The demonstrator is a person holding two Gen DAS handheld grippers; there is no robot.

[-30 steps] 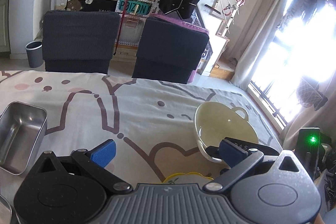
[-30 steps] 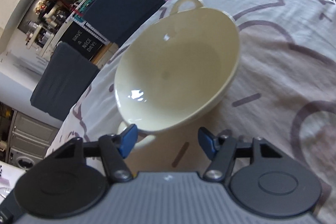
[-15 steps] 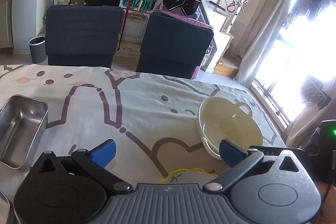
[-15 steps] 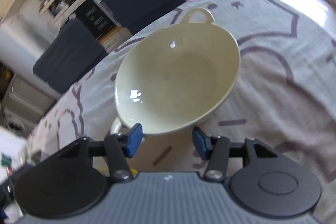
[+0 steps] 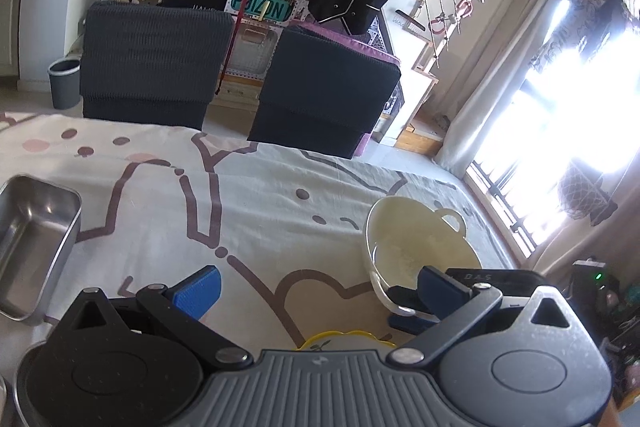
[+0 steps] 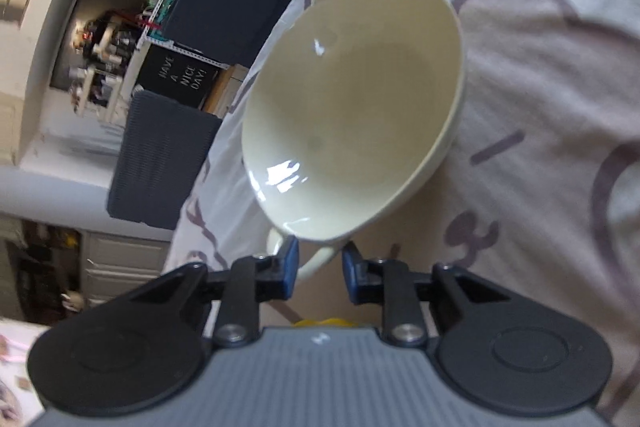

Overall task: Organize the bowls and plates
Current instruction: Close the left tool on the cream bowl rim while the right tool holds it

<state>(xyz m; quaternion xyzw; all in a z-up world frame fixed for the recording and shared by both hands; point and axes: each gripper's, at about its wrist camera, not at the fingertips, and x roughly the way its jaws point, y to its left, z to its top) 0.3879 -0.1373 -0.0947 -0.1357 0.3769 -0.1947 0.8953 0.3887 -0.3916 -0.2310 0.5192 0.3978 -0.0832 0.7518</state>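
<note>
Task is barely started, I judge: nothing stacked yet. The cream two-handled ceramic bowl (image 6: pixel 352 107) sits tilted near the surface's right edge, window side. My right claw (image 6: pixel 318 267) is closing, its blue pads either side of the bowl's near loop handle (image 6: pixel 316 261); the handle is between them, but I can't confirm the pads are pressing yet. My left claw (image 5: pixel 316 291) stands wide open with nothing in it, over the printed tablecloth (image 5: pixel 248 211).

Left to do: lift the bowl and group it with the other dishes. A yellow-rimmed plate (image 5: pixel 340 339) peeks out just under the left claw at the near edge, and a rectangular stainless steel tray (image 5: pixel 32 243) sits by the left edge.

View differences: the left wrist view shows the tray, the right claw from the side at the bowl, and the dark chairs (image 5: pixel 152 63) beyond the far edge. The right wrist view shows the handle grasp close up and the bowl's empty inside; tray not visible there.
</note>
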